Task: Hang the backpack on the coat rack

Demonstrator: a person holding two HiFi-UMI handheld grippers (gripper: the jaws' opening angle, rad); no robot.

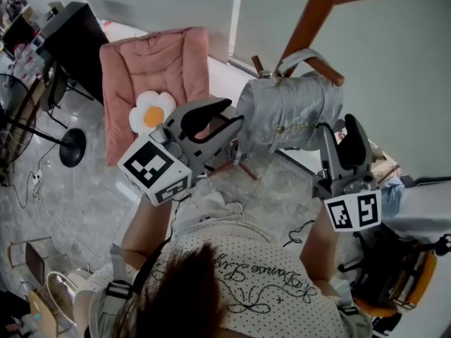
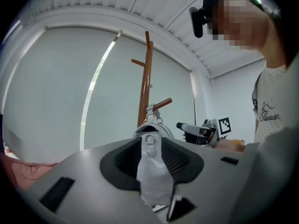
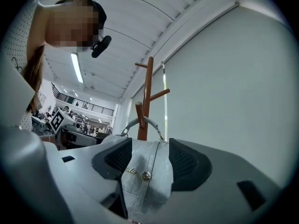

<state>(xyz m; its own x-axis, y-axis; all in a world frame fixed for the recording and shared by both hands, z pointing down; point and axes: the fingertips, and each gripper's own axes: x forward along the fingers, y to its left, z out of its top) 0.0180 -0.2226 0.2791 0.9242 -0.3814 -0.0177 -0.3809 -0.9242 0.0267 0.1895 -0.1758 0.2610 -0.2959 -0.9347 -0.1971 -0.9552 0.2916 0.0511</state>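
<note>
A silver backpack [image 1: 289, 111] hangs between my two grippers, close against the brown wooden coat rack [image 1: 310, 20]. Its grey top handle [image 1: 303, 56] loops over a low peg [image 1: 325, 70] of the rack. The left gripper [image 1: 236, 129] is shut on the bag's left side. In the left gripper view a strip of silver fabric with a metal ring [image 2: 149, 141] sits between the pads. The right gripper [image 1: 330, 134] is shut on the bag's right side. In the right gripper view the fabric with a snap button [image 3: 146, 175] fills the gap, and the handle [image 3: 145, 122] arches over the peg [image 3: 139, 113].
A pink padded chair [image 1: 158, 65] with a flower cushion [image 1: 151, 111] stands at the left of the rack. Further left are a black desk [image 1: 67, 34] and a round floor stand base [image 1: 72, 146]. An orange chair [image 1: 416, 277] is at the lower right. A pale blind hangs behind the rack.
</note>
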